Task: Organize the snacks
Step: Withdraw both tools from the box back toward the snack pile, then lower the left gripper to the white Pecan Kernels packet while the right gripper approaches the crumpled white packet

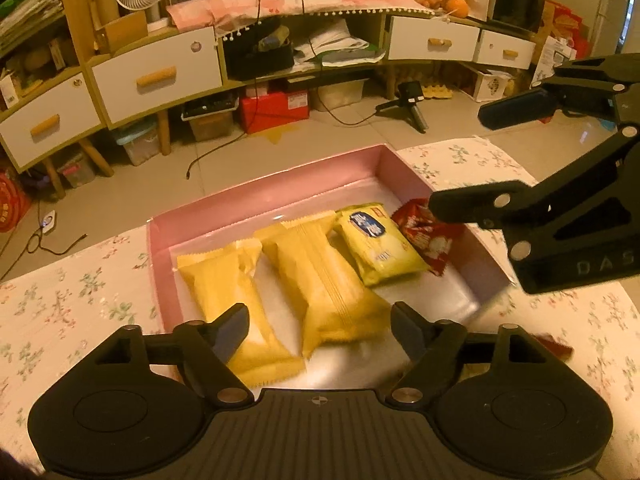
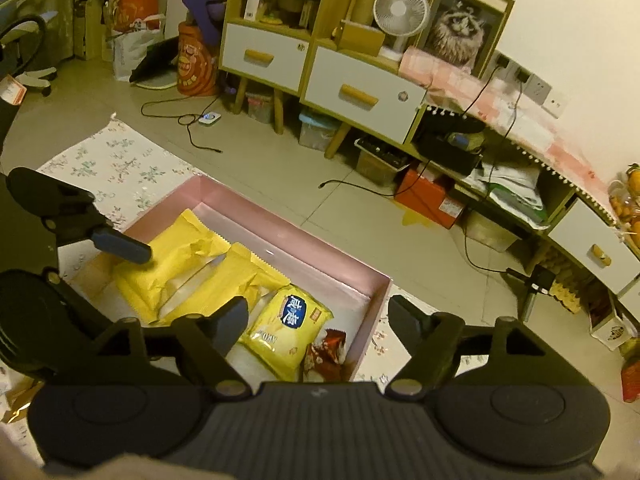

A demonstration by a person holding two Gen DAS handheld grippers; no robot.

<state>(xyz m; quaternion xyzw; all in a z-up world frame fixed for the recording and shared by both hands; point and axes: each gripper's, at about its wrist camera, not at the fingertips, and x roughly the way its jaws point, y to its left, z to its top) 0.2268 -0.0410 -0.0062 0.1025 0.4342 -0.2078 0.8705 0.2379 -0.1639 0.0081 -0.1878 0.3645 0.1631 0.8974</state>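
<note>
Left wrist view: the left gripper (image 1: pixel 320 330) is at 6 o'clock. Its two fingers stand wide apart and nothing is pinched between them. Under it sits a pink box (image 1: pixel 384 164) on a flowery cloth (image 1: pixel 72 292). Four snacks lie in the box in a row. A plain yellow pack (image 1: pixel 228 300) is at 7 o'clock from the middle. A second plain yellow pack (image 1: pixel 324 280) lies just beside it, right between the fingers but not touched by them. A yellow pack with a blue label (image 1: pixel 376 244) comes next, toward 3 o'clock. A small red pack (image 1: pixel 424 240) peeks out from behind it. The right gripper (image 1: pixel 460 160) comes in from 3 o'clock, wide open too, with its lower finger above the red pack.

Right wrist view: the right gripper (image 2: pixel 318 326) is at 6 o'clock, fingers wide apart and holding nothing. The pink box (image 2: pixel 304 240) is in the middle. The yellow pack with a blue label (image 2: pixel 288 332) and the small red pack (image 2: pixel 326 354) lie below the gap between the fingers. The two plain yellow packs (image 2: pixel 172 268) (image 2: pixel 240 280) lie toward 9 o'clock. One finger of the left gripper (image 2: pixel 120 246) reaches in from 9 o'clock over the far plain pack
</note>
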